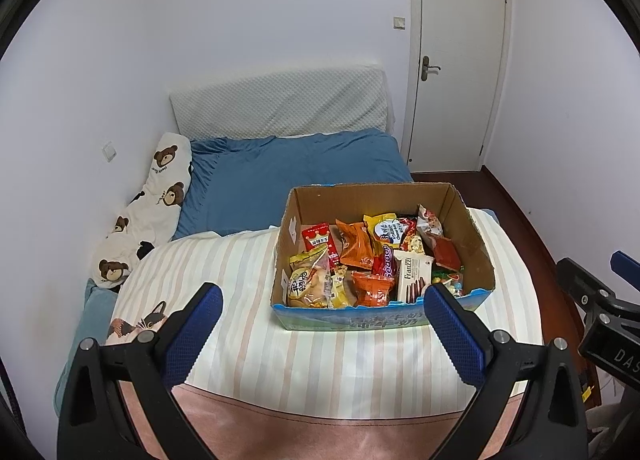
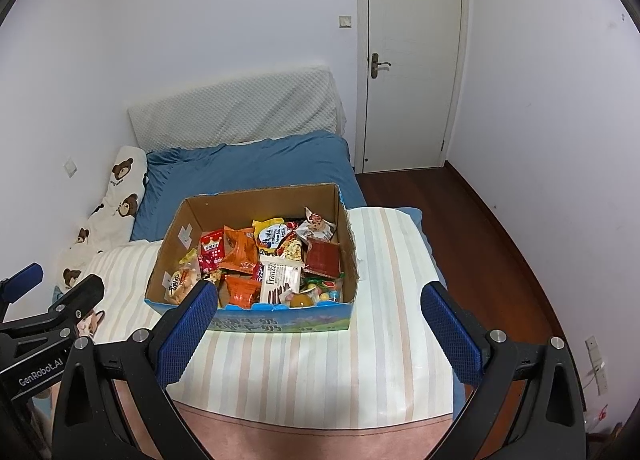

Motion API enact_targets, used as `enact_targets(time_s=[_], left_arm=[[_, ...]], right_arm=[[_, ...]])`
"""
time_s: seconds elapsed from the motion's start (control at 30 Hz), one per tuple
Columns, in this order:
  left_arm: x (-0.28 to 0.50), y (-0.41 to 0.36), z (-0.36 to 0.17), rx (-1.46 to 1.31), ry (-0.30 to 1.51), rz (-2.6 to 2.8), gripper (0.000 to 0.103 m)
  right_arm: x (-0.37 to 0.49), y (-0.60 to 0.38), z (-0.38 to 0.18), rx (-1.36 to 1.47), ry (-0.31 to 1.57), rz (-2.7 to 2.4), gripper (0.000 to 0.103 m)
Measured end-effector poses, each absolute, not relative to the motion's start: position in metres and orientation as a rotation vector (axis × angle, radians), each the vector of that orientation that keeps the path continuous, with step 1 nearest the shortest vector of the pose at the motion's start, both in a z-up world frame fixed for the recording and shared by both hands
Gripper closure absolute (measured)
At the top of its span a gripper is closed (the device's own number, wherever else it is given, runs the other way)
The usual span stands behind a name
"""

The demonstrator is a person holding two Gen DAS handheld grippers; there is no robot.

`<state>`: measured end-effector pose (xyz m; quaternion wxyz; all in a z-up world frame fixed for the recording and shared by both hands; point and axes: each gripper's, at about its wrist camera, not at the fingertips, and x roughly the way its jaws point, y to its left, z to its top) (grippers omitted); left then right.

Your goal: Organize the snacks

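Both grippers are held wide apart and nothing is gripped: the left gripper [image 1: 324, 324] hangs over the near end of the bed, and the right gripper [image 2: 320, 324] is poised beside it, just short of the cardboard box [image 2: 188, 216].

The box rests on a striped blanket [image 2: 380, 360] spread over the bed [image 1: 280, 168]. All the snacks that can be seen are gathered inside it: a red packet [image 1: 318, 240], orange packets [image 1: 354, 246], a white biscuit box [image 1: 414, 278], a yellow bag [image 1: 308, 284], a dark red packet [image 2: 322, 258] and small sweets [image 2: 328, 294] in the near right corner. No snack is seen lying loose on the blanket or on the floor [image 2: 480, 240].

As to progress, the scene can be read two ways. If the job is to collect snacks into the box, that state is already shown, since everything visible lies within its walls. If the snacks are meant to be sorted or laid out by kind, much would remain, because the packets are heaped at mixed angles and overlap one another without any clear order. Which of the two holds cannot be settled from these views. What lies beneath the top layer is hidden.
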<state>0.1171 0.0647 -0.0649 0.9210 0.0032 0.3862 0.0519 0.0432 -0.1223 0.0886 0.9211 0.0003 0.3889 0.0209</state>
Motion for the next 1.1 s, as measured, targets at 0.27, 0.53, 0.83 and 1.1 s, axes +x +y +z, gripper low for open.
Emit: enact_targets(time_s=[0.27, 0.53, 0.83, 1.1], left_arm=[[0.1163, 0.0644, -0.0649, 0.003, 0.796, 0.107, 0.000], [0.1158, 0.0633, -0.0645, 0.002, 0.794, 0.104, 0.000], [0.1153, 0.0632, -0.0646, 0.002, 0.793, 0.103, 0.000], [0.1149, 0.0616, -0.0647, 0.000, 0.795, 0.102, 0.000]], right_arm=[[0.0397, -0.1243, 0.0896, 0.007, 0.809, 0.044, 0.000], [0.0405, -0.1253, 0.0898, 0.011, 0.808, 0.044, 0.000], [0.0389, -0.1262, 0.0915, 0.017, 0.809, 0.042, 0.000], [0.0369, -0.1267, 0.0917, 0.020, 0.816, 0.041, 0.000]])
